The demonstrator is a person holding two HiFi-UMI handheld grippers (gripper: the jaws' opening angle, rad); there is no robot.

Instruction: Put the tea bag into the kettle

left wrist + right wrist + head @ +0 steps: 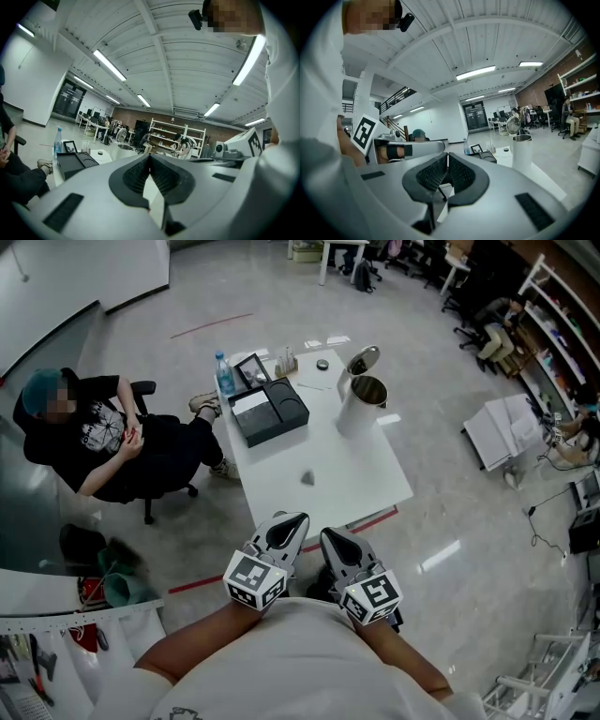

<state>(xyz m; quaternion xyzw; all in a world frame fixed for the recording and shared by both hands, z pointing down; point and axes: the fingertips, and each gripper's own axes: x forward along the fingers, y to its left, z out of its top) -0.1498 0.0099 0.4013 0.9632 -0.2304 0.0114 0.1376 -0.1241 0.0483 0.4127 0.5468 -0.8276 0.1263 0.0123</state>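
A small grey tea bag (308, 478) lies on the white table (375, 479), near its middle. The white kettle (361, 404) stands at the table's far right with its lid tipped open; in the right gripper view the kettle (521, 152) is ahead and to the right. My left gripper (296, 519) and right gripper (327, 534) sit side by side just short of the table's near edge, both pointing at it. Each is shut with nothing between its jaws, as the left gripper (150, 155) and right gripper (448, 153) show in their own views. The jaws hide the tea bag in both gripper views.
A black tray (272, 413), a water bottle (223, 374) and a small picture frame (251, 369) stand at the table's far left. A person in black sits on a chair (122, 442) left of the table. Shelving and desks line the room's far side.
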